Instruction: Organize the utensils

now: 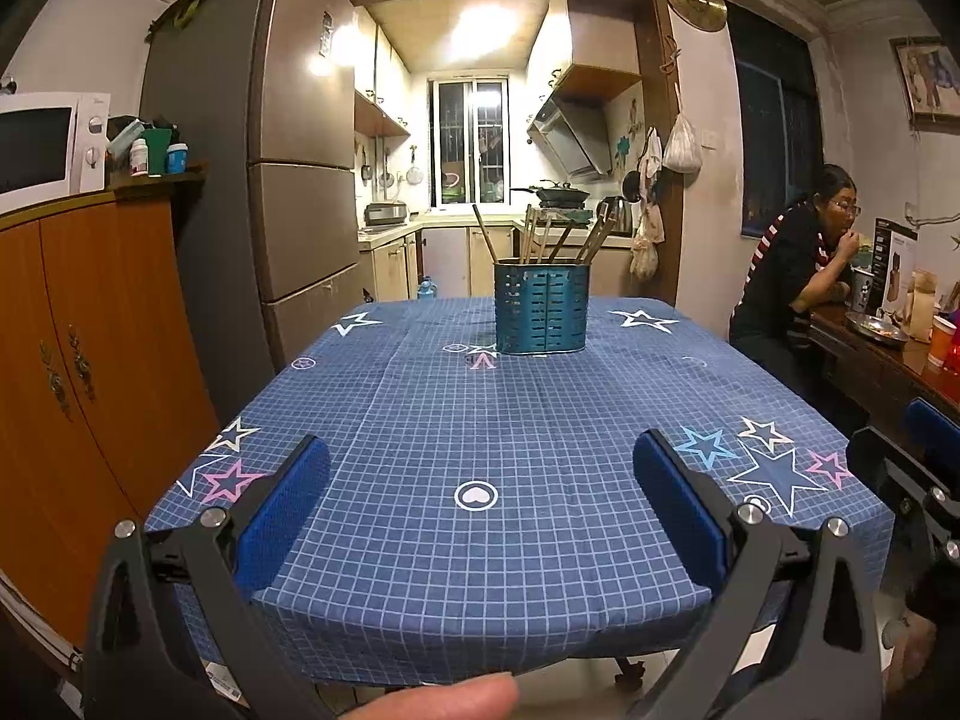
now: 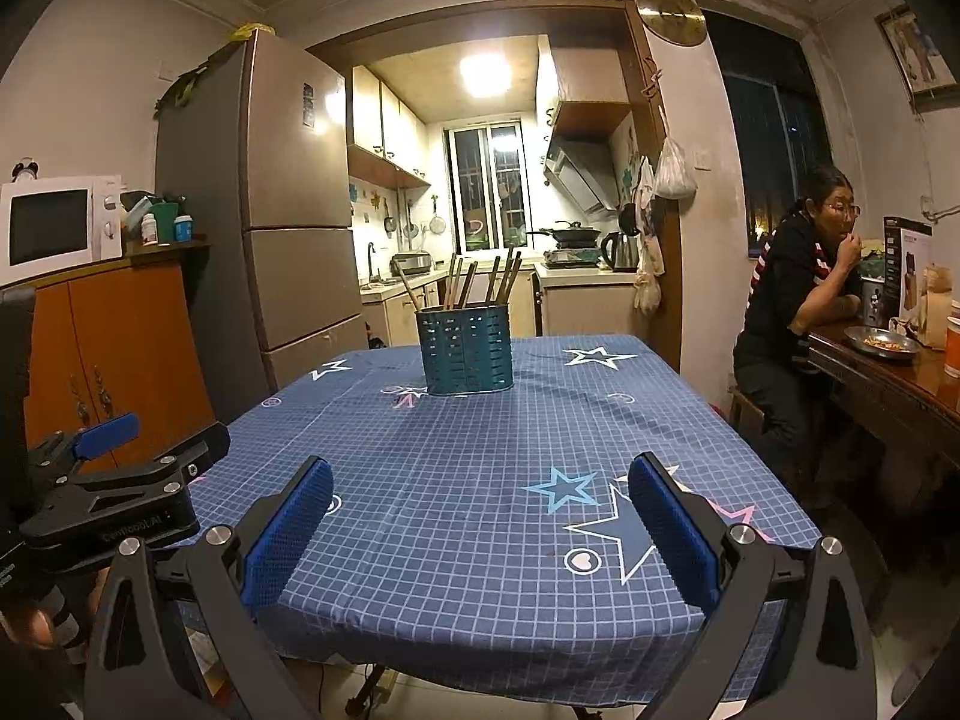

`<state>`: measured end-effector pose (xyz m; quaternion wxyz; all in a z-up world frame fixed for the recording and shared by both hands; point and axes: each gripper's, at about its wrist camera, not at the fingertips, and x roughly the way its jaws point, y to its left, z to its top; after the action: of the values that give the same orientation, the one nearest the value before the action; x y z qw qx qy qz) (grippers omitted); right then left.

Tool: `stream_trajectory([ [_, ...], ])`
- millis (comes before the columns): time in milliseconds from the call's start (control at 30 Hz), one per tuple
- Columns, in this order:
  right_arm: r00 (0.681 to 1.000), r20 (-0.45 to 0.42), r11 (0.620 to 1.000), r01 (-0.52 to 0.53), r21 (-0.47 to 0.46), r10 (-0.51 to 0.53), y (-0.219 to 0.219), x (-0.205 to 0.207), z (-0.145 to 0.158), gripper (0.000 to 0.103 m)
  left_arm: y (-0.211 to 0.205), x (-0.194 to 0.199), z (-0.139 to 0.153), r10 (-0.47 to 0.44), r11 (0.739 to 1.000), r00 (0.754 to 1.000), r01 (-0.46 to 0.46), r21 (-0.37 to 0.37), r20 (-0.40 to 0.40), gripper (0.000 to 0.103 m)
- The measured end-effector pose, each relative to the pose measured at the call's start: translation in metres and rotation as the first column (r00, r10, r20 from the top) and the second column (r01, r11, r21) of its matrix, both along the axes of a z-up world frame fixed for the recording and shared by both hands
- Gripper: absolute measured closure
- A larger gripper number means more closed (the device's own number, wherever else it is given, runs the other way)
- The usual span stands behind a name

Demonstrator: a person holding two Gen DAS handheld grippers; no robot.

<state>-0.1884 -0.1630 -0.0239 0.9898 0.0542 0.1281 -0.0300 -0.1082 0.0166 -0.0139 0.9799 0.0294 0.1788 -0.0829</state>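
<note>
A teal slotted utensil holder (image 1: 540, 307) stands near the far edge of the table, with several wooden chopsticks (image 1: 540, 235) upright in it. It also shows in the right wrist view (image 2: 465, 348), with the chopsticks (image 2: 480, 282) sticking out. My left gripper (image 1: 480, 480) is open and empty above the near edge of the table. My right gripper (image 2: 480, 510) is open and empty, also at the near edge. The left gripper shows in the right wrist view (image 2: 150, 441) at the left, and the right gripper's fingers (image 1: 900, 462) show at the right of the left wrist view.
The table has a blue checked cloth with stars (image 1: 480, 420). An orange cabinet (image 1: 90, 360) with a microwave (image 1: 36, 147) stands left, a fridge (image 1: 288, 180) behind it. A person (image 1: 804, 276) sits at a wooden side table (image 1: 888, 360) on the right.
</note>
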Motion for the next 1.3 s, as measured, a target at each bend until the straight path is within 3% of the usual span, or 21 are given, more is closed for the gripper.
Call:
stream_trajectory([
  [867,1.000,-0.006,1.000,-0.003,0.006,0.003,-0.011,0.011,-0.006,0.004,-0.004,0.012,-0.006,-0.032,0.999,0.998,0.030,-0.038,-0.048,0.005],
  [1100,1.000,-0.015,1.000,-0.001,0.011,0.002,-0.013,0.014,-0.009,0.004,-0.009,0.008,-0.008,-0.017,1.000,1.000,0.017,-0.010,-0.024,0.005],
  [1300,1.000,-0.019,1.000,0.000,0.014,0.000,-0.014,0.017,-0.009,0.004,-0.011,0.013,-0.009,-0.031,0.999,0.998,0.030,-0.012,-0.052,0.005],
])
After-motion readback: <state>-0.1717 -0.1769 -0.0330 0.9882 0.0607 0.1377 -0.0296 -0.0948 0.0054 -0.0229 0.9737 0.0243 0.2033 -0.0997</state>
